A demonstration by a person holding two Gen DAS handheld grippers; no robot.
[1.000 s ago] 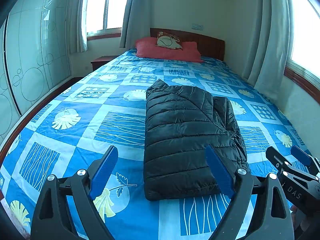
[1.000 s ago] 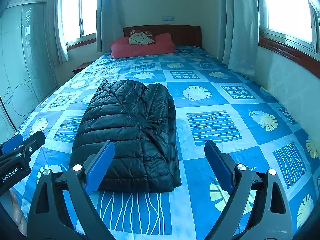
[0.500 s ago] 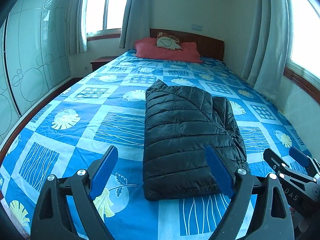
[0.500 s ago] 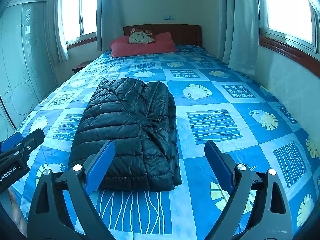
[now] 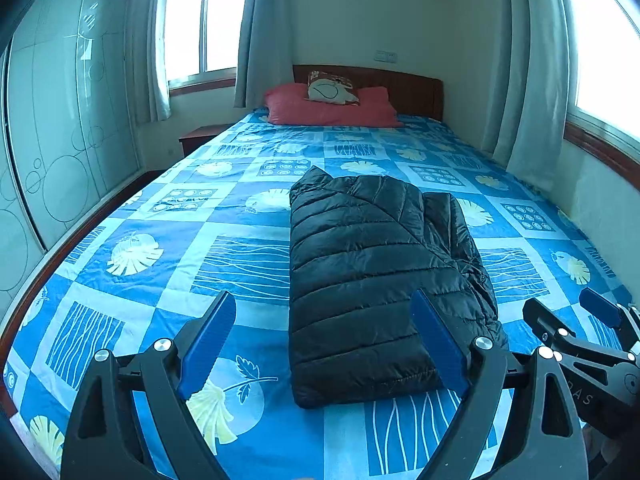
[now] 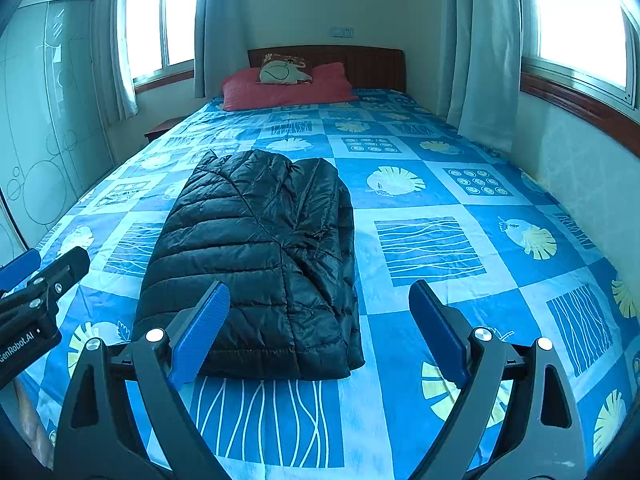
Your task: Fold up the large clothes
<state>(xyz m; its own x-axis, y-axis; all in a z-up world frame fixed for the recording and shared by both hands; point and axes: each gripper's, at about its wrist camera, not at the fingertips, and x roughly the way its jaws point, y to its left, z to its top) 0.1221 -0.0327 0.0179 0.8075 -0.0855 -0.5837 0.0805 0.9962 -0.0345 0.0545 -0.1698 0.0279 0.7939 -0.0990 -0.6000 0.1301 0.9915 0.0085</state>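
Note:
A black quilted puffer jacket [image 5: 372, 276] [image 6: 260, 256] lies folded into a long rectangle on the blue patterned bedspread [image 5: 240, 264] [image 6: 432, 248], its short edge toward me. My left gripper [image 5: 324, 320] hovers open above the jacket's near left corner, nothing between its blue pads. My right gripper [image 6: 320, 308] is open too, held over the jacket's near right corner, empty. Each gripper shows at the edge of the other's view: the right one [image 5: 576, 320] and the left one [image 6: 44, 268].
A red pillow [image 5: 332, 108] with a small patterned cushion [image 5: 332, 88] rests against the wooden headboard [image 5: 404, 88]. Glass wardrobe doors [image 5: 60, 140] line the left side. A wall with curtained windows [image 6: 576, 24] runs along the bed's right edge. A nightstand [image 5: 200, 136] stands at far left.

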